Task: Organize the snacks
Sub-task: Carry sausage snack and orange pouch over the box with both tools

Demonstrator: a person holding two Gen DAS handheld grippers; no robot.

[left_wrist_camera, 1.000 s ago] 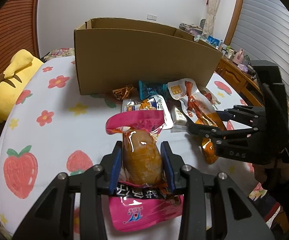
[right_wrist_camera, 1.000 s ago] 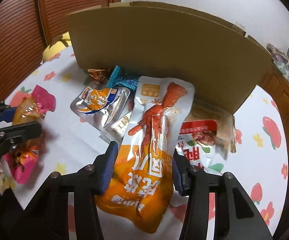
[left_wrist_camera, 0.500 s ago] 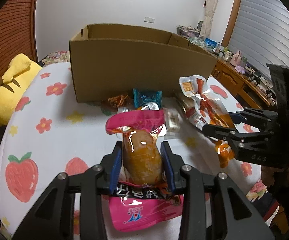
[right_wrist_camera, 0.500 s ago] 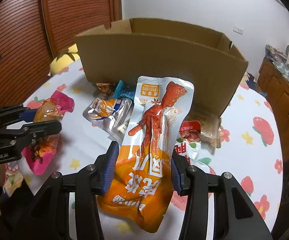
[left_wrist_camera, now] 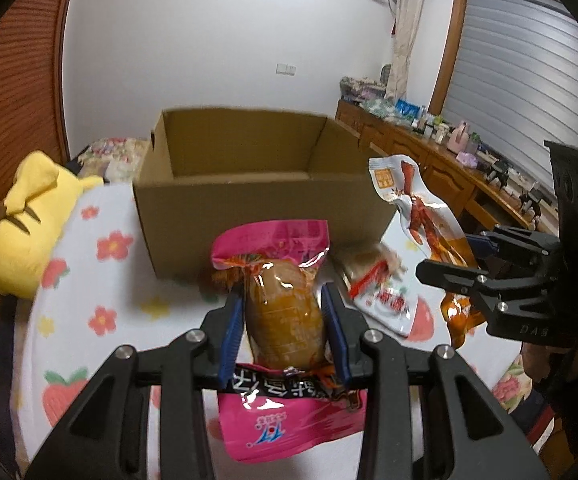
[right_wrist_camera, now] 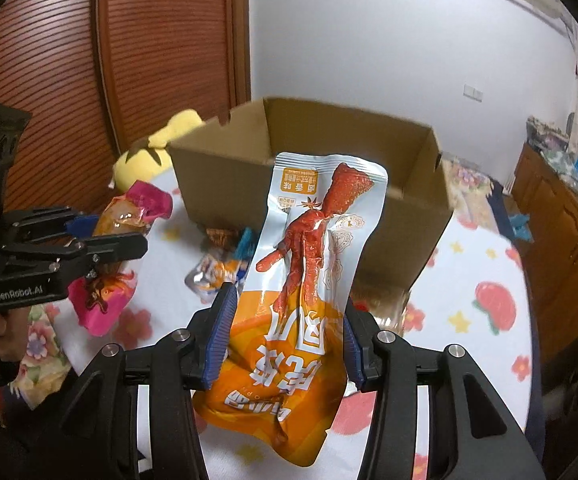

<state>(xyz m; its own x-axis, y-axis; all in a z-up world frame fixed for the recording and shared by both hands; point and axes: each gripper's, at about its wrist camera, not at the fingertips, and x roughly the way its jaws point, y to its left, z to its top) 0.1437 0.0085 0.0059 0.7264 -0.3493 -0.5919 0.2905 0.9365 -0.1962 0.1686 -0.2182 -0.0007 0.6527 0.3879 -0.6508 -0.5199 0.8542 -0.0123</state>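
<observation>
The left claw [left_wrist_camera: 285, 320] squeezes a pink snack pack [left_wrist_camera: 279, 312]; the right claw [right_wrist_camera: 285, 332] squeezes a chicken-foot pack [right_wrist_camera: 301, 280]. Ahead, the cardboard box [left_wrist_camera: 249, 176] wall could snag either floppy bag.

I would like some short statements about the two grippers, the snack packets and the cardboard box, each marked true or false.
1. The left gripper is shut on a pink packet with a brown snack inside. True.
2. The right gripper is open and holds nothing. False: it is shut on the white and orange chicken-foot packet.
3. The brown cardboard box is open at the top. True.
4. The yellow plush toy lies inside the box. False: it lies outside, beside the box.
5. Both held packets are already in the box. False: both are in front of it, in the grippers.
</observation>
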